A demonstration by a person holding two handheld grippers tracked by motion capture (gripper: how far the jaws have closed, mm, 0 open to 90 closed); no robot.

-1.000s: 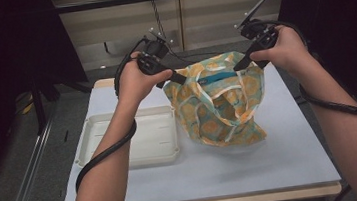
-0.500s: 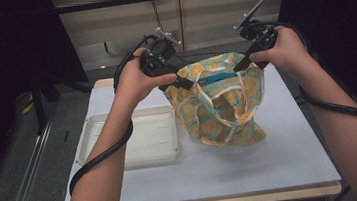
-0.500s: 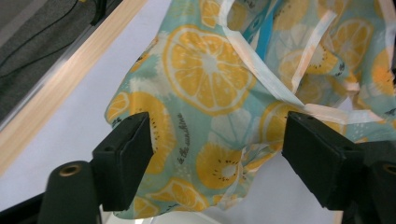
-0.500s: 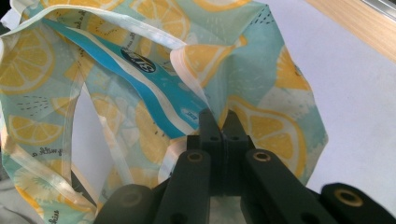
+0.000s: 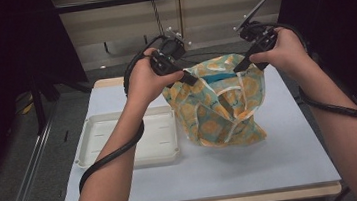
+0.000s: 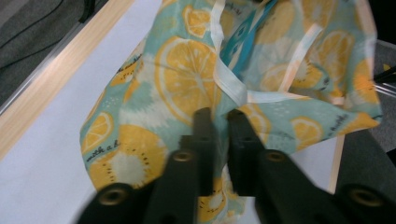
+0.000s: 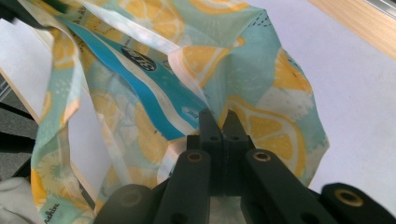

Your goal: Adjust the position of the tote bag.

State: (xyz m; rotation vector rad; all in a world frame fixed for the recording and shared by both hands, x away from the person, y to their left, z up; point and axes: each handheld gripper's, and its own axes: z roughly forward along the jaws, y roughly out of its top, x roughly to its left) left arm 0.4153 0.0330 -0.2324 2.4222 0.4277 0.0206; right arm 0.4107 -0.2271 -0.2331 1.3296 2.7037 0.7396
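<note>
A fabric bag printed with lemon slices on teal stands on the white table, its mouth facing up. My left gripper is at the left rim; its jaws have just been closing and now pinch the fabric between them. In the left gripper view the fingertips sit nearly together over the cloth. My right gripper is shut on the right rim, and its own view shows the bag clamped at the jaw tips. A blue packet shows inside the bag.
A shallow white tray lies on the table left of the bag, under my left forearm. Cables trail from both grippers. The table's wooden edge runs beyond the bag. Dark floor and a metal rail lie to the left.
My left hand has moved a little right and up to the bag's left rim, and its jaws have closed on the fabric. The right hand has kept still.
</note>
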